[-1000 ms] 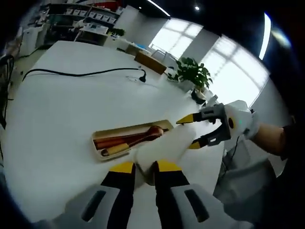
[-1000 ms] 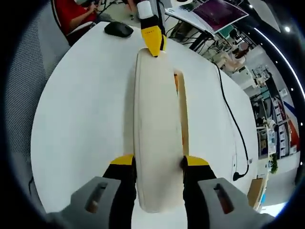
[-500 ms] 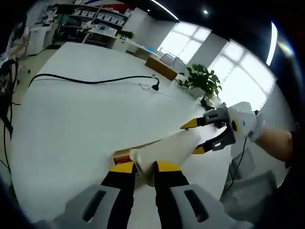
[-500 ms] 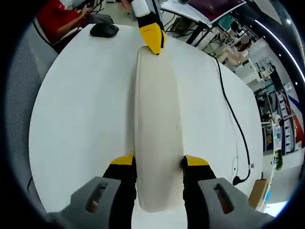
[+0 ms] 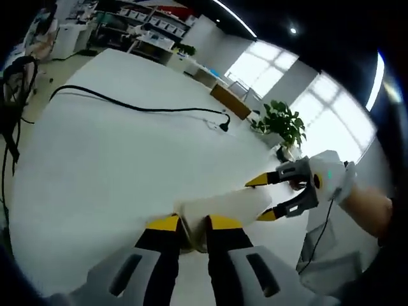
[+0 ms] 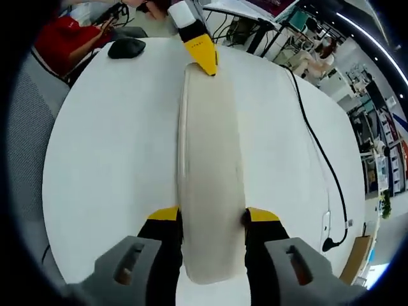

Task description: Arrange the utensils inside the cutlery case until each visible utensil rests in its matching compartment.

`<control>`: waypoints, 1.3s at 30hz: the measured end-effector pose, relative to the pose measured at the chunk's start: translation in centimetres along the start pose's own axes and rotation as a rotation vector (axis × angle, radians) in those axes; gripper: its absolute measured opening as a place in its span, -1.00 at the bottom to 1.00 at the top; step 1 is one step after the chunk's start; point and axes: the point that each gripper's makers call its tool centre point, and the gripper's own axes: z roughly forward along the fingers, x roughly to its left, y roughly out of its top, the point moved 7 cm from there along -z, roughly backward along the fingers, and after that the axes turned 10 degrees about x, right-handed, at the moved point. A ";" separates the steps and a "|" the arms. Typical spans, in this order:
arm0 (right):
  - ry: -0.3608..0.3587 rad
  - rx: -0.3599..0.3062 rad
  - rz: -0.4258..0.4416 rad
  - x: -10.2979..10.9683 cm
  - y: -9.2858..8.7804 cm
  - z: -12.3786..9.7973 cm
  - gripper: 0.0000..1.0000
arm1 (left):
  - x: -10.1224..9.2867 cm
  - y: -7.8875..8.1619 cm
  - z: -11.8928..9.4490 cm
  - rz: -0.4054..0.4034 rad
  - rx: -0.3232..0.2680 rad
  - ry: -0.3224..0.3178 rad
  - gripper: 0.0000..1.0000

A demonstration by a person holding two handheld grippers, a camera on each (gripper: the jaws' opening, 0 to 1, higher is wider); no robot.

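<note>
Cream lid (image 6: 210, 172) of the cutlery case, held over the white table (image 6: 108, 146) between both grippers. Right gripper (image 6: 211, 217) clamps one end across its width; left gripper (image 5: 189, 223) pinches the opposite end edge. Case contents are hidden beneath it. The left gripper view adds a black cable (image 5: 127, 105) and plant (image 5: 280, 121); the right gripper view, a mouse (image 6: 126, 47).

left tool (image 5: 189, 222) jaws nearly closed, right tool (image 6: 211, 215) jaws clamped wide apart

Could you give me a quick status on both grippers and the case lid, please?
Left gripper and right gripper shut on long cream plastic lid, ends opposite. Black cable lies clear.
</note>
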 end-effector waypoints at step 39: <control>0.222 0.032 0.105 0.3 -1.0 1.3 -0.26 | 0.0 0.2 2.4 0.012 0.023 0.021 -0.65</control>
